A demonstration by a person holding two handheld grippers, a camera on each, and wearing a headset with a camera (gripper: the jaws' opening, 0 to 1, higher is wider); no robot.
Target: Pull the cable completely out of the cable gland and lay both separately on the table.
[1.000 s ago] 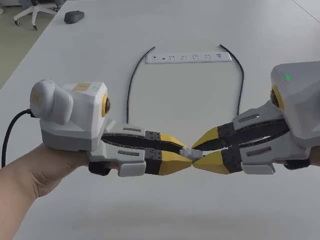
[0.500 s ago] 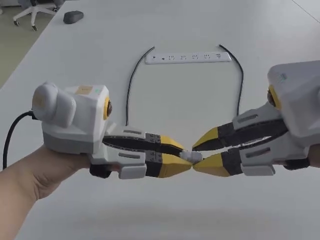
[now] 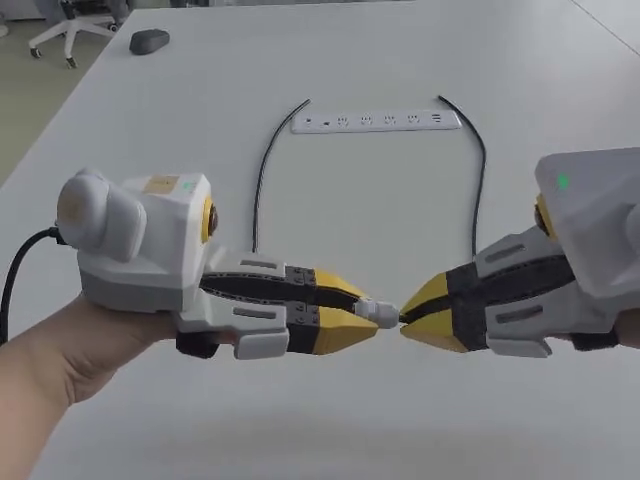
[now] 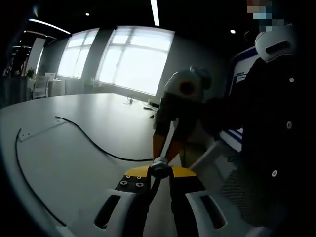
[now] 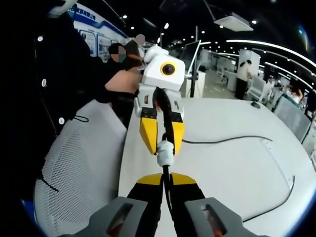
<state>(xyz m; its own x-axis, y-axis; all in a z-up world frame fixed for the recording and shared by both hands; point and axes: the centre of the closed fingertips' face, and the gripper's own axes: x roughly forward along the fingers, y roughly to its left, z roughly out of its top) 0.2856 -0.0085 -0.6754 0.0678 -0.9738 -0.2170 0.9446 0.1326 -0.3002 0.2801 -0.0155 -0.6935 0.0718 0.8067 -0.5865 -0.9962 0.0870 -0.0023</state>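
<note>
A small white cable gland is held above the table at the tip of my left gripper, which is shut on it. My right gripper meets it tip to tip from the right. In the right gripper view a short black cable runs from the gland down between the yellow tips of my right gripper, which is shut on it. The left gripper view has the gland clamped at the tips of the left gripper, with the right gripper close in front.
A white power strip lies at the far middle of the white table. A black cord curves down from its left end and another from its right. A dark mouse sits far left near an office chair.
My right gripper's jaws stood apart around the gland's end earlier and are now shut on the cable. Both grippers have barely shifted.
</note>
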